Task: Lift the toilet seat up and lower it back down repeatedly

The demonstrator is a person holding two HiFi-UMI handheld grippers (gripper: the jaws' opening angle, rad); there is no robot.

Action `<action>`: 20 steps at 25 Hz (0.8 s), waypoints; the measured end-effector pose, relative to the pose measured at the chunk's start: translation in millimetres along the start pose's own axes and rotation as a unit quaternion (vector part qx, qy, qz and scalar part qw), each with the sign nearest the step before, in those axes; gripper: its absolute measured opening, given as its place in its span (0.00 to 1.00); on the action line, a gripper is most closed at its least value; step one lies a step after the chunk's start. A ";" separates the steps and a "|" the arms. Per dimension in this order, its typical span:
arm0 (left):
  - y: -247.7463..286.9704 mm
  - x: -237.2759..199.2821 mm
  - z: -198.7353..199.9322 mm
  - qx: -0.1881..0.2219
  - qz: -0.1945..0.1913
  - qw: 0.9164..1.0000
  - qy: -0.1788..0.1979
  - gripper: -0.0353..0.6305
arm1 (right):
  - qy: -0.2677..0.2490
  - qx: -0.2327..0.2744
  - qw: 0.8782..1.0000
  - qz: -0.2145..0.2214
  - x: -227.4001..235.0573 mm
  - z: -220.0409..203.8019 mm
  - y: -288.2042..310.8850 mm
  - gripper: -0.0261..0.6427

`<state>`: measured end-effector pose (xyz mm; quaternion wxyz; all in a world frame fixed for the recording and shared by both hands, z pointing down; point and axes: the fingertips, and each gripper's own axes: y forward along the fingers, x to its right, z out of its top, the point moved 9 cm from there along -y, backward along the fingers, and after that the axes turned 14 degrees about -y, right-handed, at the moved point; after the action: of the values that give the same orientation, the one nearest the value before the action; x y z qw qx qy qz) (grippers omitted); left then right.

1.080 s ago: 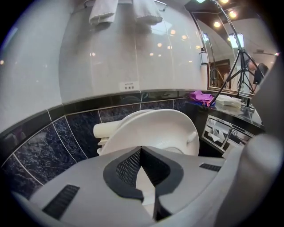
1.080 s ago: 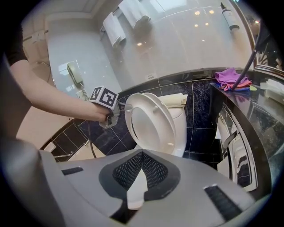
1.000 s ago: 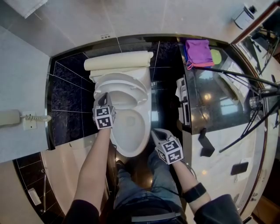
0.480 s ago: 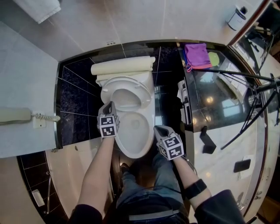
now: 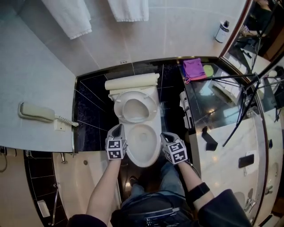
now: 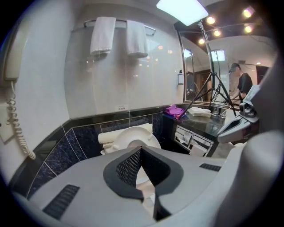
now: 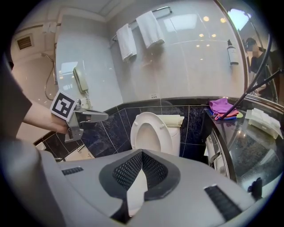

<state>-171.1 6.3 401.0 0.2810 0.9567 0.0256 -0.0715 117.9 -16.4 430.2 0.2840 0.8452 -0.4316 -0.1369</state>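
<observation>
You are holding the left gripper (image 5: 118,128) at the left side of the toilet bowl (image 5: 144,162) and the right gripper (image 5: 165,135) at its right side, each with its jaws pressed together on nothing. Just beyond them, the toilet seat (image 5: 135,106) is standing raised, leaning back toward the tank (image 5: 131,83), clear of both claws. Farther back, towels (image 5: 128,9) are hanging on the wall.

Bright ceiling light, fisheye-warped edges.
</observation>
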 end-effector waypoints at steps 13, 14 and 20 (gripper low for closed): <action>-148.7 -7.7 -11.3 0.038 -0.046 0.998 -0.014 0.04 | -0.023 0.012 0.998 -0.065 -65.7 12.4 -71.7 0.06; -157.3 -9.9 -14.2 0.040 -0.047 0.998 -0.015 0.04 | -0.026 0.015 0.997 -0.069 -70.6 14.5 -75.4 0.06; -196.0 -21.8 -32.5 0.043 -0.050 0.997 -0.028 0.04 | -0.040 0.024 0.996 -0.079 -94.0 12.3 -89.7 0.06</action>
<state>-206.1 188.5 326.7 0.2359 0.9632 0.0624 -0.1128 115.0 96.8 365.4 0.2345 0.8771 -0.3772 -0.1827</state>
